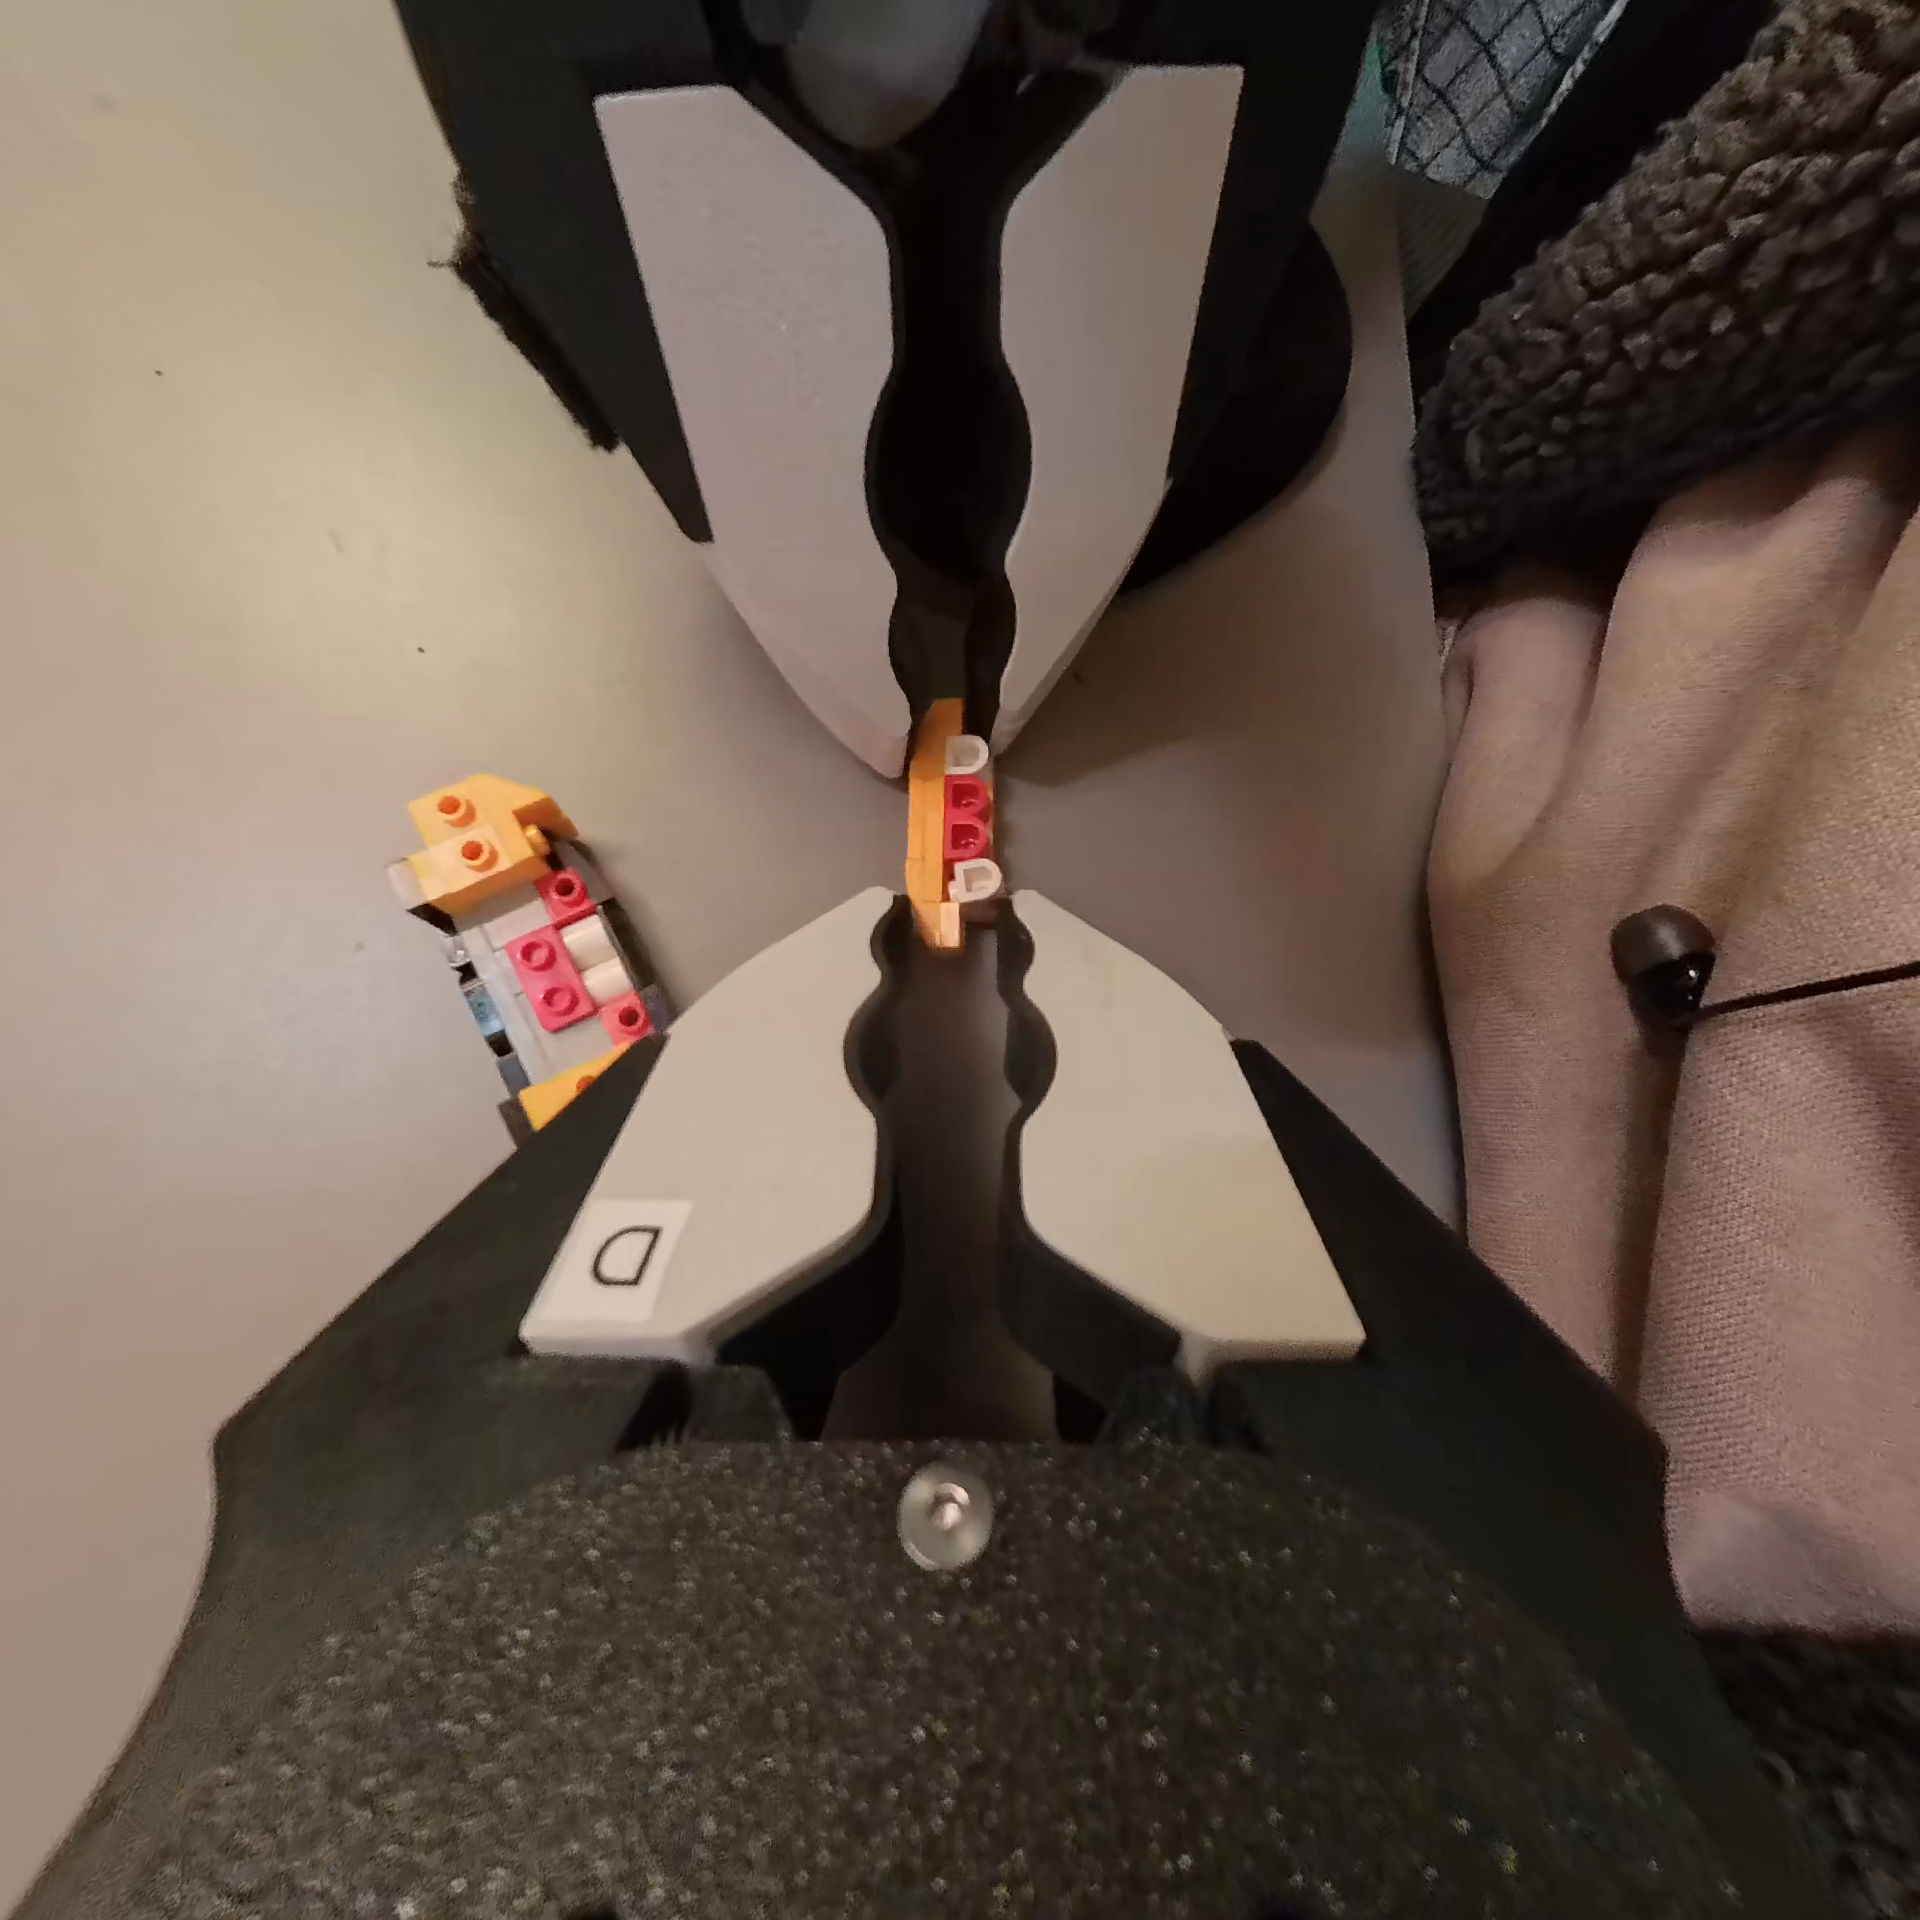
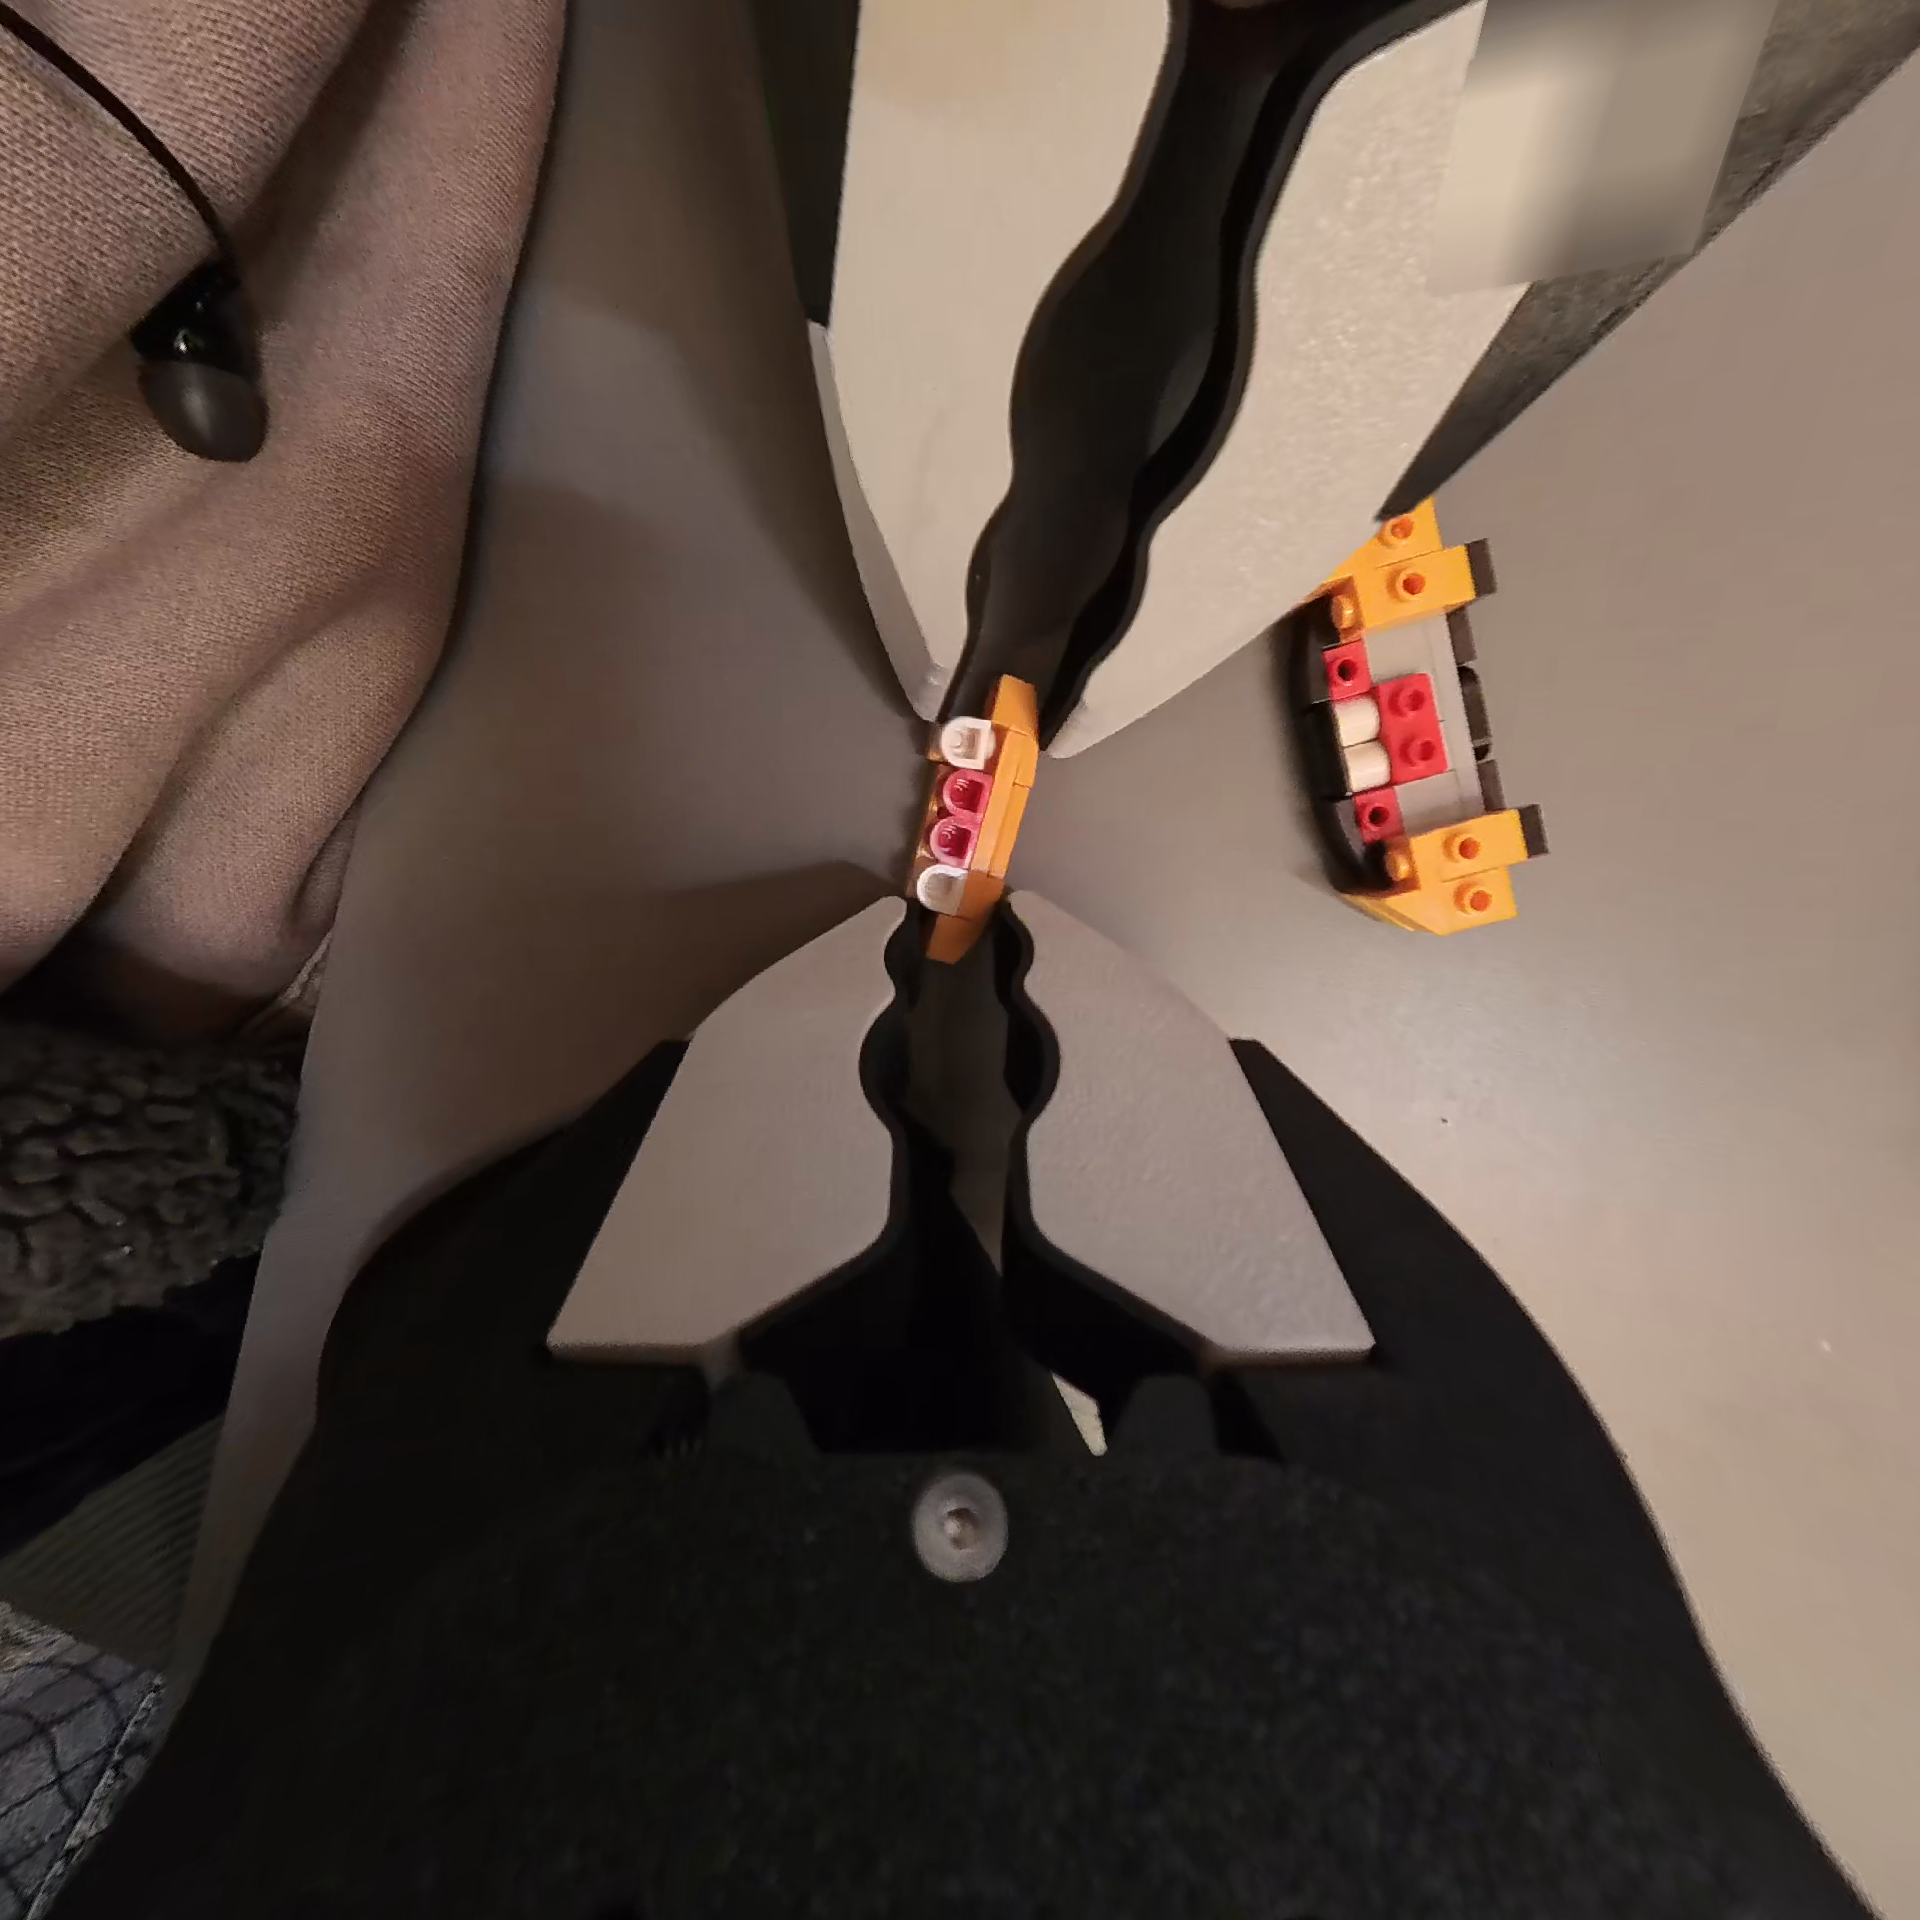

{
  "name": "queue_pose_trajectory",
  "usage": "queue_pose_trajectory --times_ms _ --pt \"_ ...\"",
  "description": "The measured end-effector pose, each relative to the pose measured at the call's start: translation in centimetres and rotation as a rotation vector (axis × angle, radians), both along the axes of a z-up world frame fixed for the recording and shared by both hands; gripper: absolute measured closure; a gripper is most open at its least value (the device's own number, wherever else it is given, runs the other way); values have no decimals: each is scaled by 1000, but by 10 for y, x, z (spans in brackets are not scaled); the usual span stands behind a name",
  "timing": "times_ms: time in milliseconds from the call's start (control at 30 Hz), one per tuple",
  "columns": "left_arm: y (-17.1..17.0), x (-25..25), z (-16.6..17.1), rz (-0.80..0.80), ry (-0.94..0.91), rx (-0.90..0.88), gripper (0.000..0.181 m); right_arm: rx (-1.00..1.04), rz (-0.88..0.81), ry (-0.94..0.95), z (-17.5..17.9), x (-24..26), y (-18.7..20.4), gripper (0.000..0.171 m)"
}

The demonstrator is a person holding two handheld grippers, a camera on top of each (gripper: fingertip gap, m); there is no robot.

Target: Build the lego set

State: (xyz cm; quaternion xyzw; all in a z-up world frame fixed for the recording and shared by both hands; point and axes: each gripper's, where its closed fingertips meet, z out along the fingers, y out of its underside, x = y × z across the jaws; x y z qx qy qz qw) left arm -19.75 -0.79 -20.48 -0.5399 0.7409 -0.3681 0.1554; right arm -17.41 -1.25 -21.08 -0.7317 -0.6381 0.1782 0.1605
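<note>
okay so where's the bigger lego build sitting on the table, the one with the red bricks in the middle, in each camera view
Left wrist view: the bigger lego build lies left of centre on the table, partly behind the left claw.
Right wrist view: right of centre, fully visible.
Shared landmark: the small orange piece both claws grip.

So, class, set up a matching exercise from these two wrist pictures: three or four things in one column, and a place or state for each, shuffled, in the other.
Things
1. small orange piece with red and white studs
2. larger lego build
3. left gripper
4. dark cord toggle

Places or states
A. lying on the pale table, off to one side
B. hanging against the pinkish garment
C. held between the tips of both grippers
D. shut on one end of the small piece

Pairs: 1-C, 2-A, 3-D, 4-B. The right gripper grips the opposite end.
</note>
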Motion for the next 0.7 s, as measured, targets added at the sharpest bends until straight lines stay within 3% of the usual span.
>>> queue_pose_trajectory --times_ms 433,567,700 --pt "-2 1 -1 -4 -19 34 166 -59 -72 47 3 -10 -2 141" --pt "-2 1 0 0 -28 47 170 -36 -70 56 2 -15 2 155" --pt "-2 -1 0 8 -29 35 168 -33 -62 79 2 -16 2 156"
